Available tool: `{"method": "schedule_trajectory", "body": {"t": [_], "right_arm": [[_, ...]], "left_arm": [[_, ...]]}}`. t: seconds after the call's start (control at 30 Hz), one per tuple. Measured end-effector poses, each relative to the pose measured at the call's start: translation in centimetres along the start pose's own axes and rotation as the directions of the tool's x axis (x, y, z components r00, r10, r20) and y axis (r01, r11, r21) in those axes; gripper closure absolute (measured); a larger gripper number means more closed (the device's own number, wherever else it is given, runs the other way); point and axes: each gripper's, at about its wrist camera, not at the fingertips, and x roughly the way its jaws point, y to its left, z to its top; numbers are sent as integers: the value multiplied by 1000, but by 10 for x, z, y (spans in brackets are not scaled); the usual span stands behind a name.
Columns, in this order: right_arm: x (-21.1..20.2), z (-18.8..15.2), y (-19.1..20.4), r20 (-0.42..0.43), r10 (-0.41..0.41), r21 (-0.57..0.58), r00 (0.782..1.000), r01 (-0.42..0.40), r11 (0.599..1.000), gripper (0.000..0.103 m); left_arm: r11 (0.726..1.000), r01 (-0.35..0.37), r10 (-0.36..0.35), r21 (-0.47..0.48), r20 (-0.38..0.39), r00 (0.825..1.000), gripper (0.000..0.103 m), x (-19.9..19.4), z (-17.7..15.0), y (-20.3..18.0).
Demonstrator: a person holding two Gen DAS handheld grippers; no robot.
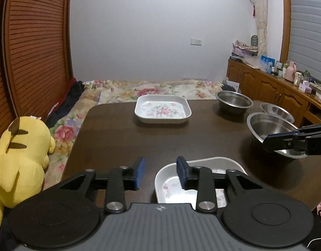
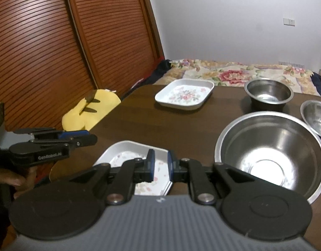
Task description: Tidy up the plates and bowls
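Note:
A white floral plate (image 1: pixel 171 184) lies at the near edge of the dark table (image 1: pixel 110 129). My left gripper (image 1: pixel 160 173) hovers open over its left end, nothing between the pads. In the right wrist view the same plate (image 2: pixel 122 156) shows below my right gripper (image 2: pixel 161 165), whose jaws stand nearly together and hold nothing. A second floral plate (image 1: pixel 162 108) (image 2: pixel 184 95) sits at the far middle. A large steel bowl (image 2: pixel 271 154) (image 1: pixel 267 125) rests right of my right gripper (image 1: pixel 266 144). Two smaller steel bowls (image 1: pixel 233 101) (image 1: pixel 276 109) stand behind it.
A yellow plush toy (image 1: pixel 20 156) sits off the table's left edge, on a bed with a floral cover (image 1: pixel 160 90). Louvred wooden doors (image 2: pixel 45 52) run along the left. A cluttered wooden cabinet (image 1: pixel 275 92) stands at the right. A person's hand (image 2: pixel 10 179) holds my left gripper (image 2: pixel 91 139).

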Motion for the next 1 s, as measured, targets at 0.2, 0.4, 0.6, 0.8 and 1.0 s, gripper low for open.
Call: {"method": "schedule_trajectory", "body": {"t": [0.2,0.4,0.6,0.8,1.0], "right_arm": [[1,20,-6,23,-9,-18,1000,10,1000,88],[17,60,-18,32,-27,-43,999,28,999,88],[43,93,-25,14,-30,-74,999,31,997,71],[84,108,-33,-53,-25,-45,998,23,999,52],[132,121,-40,-139,-60,-70,988,51,996,53]], "left_arm": [[1000,3,-3,20,15,1000,51,11,17,2],[999,23,-24,32,31,999,45,30,46,12],[998,31,-33,56,41,999,45,54,74,18],[998,50,-51,39,16,999,48,93,91,29],[999,23,-23,27,-20,1000,57,140,104,41]]}}
